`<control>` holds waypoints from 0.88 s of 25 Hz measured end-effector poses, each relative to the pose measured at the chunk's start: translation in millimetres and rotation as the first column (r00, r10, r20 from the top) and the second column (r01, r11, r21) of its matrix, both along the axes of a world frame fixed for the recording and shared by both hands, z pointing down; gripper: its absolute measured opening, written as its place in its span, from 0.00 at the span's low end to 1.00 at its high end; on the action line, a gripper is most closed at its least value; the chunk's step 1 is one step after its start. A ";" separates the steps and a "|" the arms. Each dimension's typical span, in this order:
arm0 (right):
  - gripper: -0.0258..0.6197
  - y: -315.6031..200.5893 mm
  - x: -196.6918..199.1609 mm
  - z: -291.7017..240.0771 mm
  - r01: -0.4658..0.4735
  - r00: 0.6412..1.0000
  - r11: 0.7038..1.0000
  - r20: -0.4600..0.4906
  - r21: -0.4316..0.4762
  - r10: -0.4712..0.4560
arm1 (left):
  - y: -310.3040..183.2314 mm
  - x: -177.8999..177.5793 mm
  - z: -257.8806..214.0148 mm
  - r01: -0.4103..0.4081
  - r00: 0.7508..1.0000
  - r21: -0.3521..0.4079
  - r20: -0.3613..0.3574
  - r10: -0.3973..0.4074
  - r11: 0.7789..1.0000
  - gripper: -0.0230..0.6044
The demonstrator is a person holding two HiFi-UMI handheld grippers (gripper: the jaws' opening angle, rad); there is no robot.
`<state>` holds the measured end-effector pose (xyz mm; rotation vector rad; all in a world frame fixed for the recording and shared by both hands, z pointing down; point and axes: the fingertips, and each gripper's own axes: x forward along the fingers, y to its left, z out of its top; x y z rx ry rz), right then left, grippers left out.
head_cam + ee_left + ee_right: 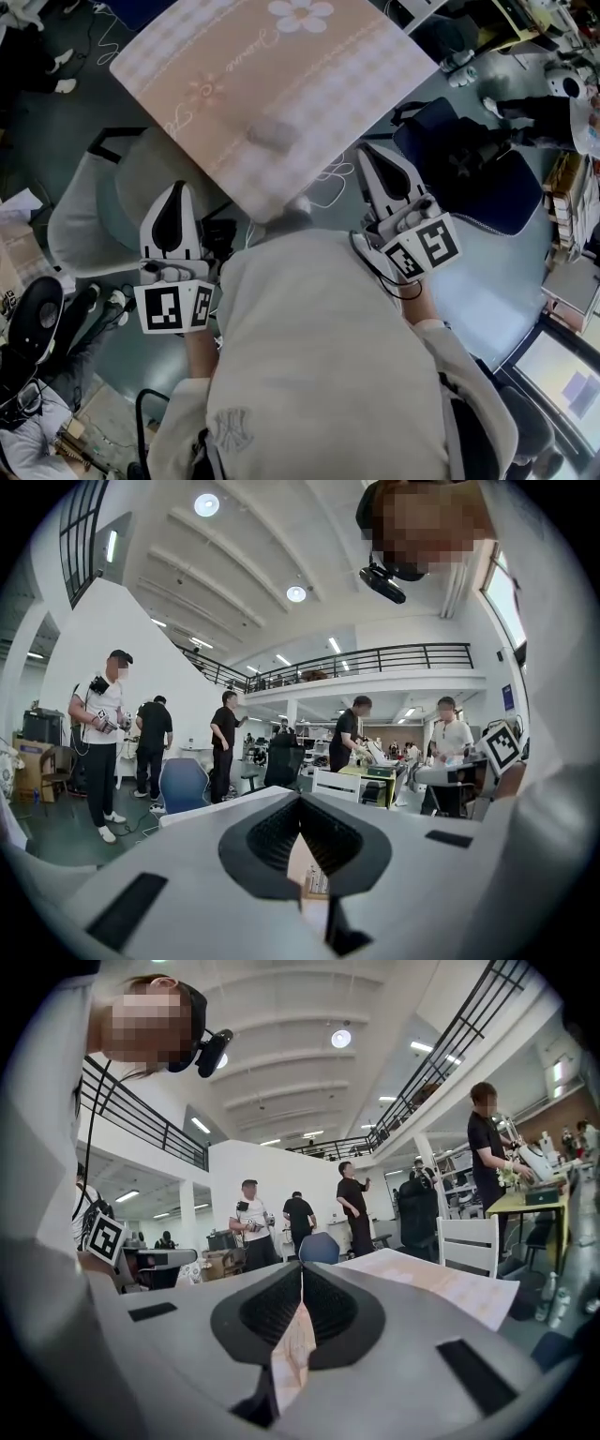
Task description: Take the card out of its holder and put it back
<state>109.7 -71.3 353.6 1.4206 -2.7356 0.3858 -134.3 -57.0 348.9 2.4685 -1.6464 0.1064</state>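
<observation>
I hold both grippers level in front of my chest, off the near corner of the table. In the right gripper view my right gripper [302, 1279] is shut on a thin peach patterned card [292, 1354], which stands edge-on between the jaws. In the left gripper view my left gripper [300, 808] has its tips together on a peach holder [314, 883] with a small print on it. From the head view the left gripper [174, 187] hangs over a grey chair. The right gripper [372, 152] is at the cloth's right edge. Neither card nor holder shows from above.
The table carries a pink checked cloth [281, 84] with a flower print. A grey chair [103, 206] stands to the left, a dark blue one [478, 178] to the right. Cables cross the floor. Several people [98, 742] stand further off in the hall.
</observation>
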 end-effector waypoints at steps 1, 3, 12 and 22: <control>0.08 3.7 1.8 -0.2 -0.009 1.000 1.000 0.001 -0.003 0.009 | 1.1 2.0 0.3 -0.005 1.000 0.000 -0.001 0.005 1.000 0.04; 0.08 10.8 5.1 1.0 -0.027 1.000 1.000 0.005 -0.013 0.027 | 3.8 7.1 1.2 -0.015 1.000 0.000 -0.004 0.015 1.000 0.04; 0.08 34.5 6.4 6.7 -0.062 0.998 0.997 0.002 -0.041 0.062 | 22.7 51.2 4.9 -0.114 0.993 -0.009 -0.030 0.113 0.993 0.04; 0.08 48.2 10.6 10.3 -0.068 0.998 0.997 0.000 -0.037 0.068 | 28.5 66.7 2.7 -0.147 0.989 0.006 -0.033 0.147 0.989 0.04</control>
